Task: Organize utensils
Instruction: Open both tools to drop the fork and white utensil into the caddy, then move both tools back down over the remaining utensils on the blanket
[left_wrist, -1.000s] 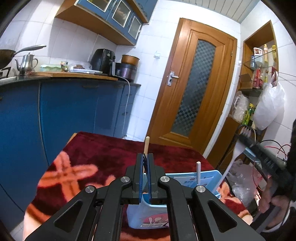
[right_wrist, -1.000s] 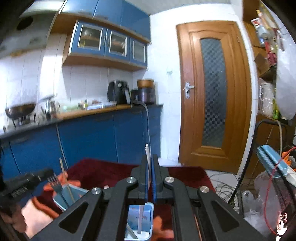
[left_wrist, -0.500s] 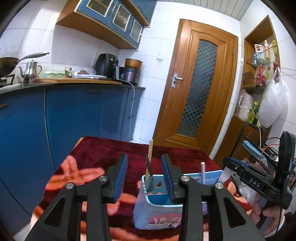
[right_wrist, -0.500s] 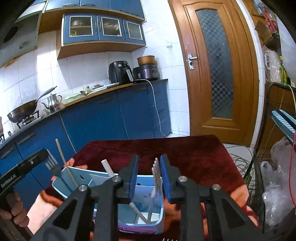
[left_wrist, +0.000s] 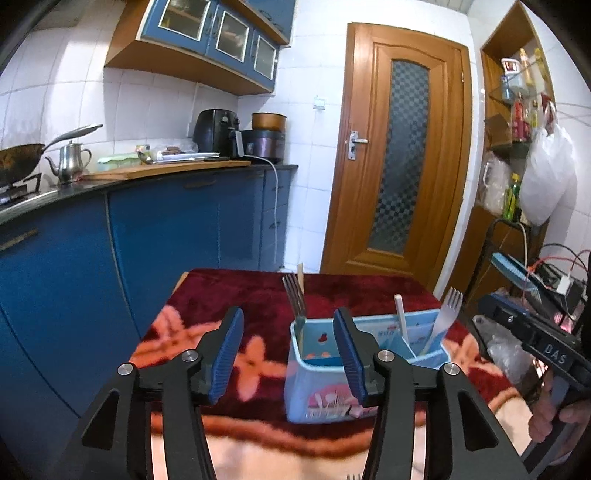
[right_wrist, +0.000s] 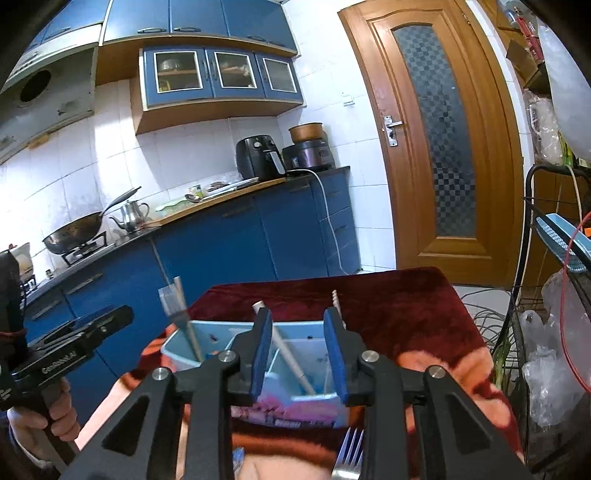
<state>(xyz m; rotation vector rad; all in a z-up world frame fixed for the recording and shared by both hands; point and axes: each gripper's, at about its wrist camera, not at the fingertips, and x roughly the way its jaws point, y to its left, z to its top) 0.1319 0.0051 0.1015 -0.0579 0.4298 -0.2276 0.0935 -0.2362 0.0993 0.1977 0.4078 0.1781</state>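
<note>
Table (left_wrist: 207, 295): it is covered with a dark red cloth with orange flowers; the light blue holder is carried on it.
Utensil holder (left_wrist: 325, 391): a light blue plastic box, divided in compartments, is placed near the middle of the table, just in front of both claws.
Left claw (left_wrist: 286, 354): its jaws are seen apart and are opening; nothing is gripped between them.
Right claw (right_wrist: 297, 354): its jaws are apart and opening; nothing is pressed by the pads.
Metal fork (left_wrist: 295, 299): it is stood upright, prongs up, in the left compartment, beside a wooden stick (left_wrist: 300, 277).
White fork (left_wrist: 445, 317): it is leaned in the right compartment, near a white stick (left_wrist: 400, 317).
Another fork (right_wrist: 349, 454): its prongs are seen on the cloth under the right claw.
</note>
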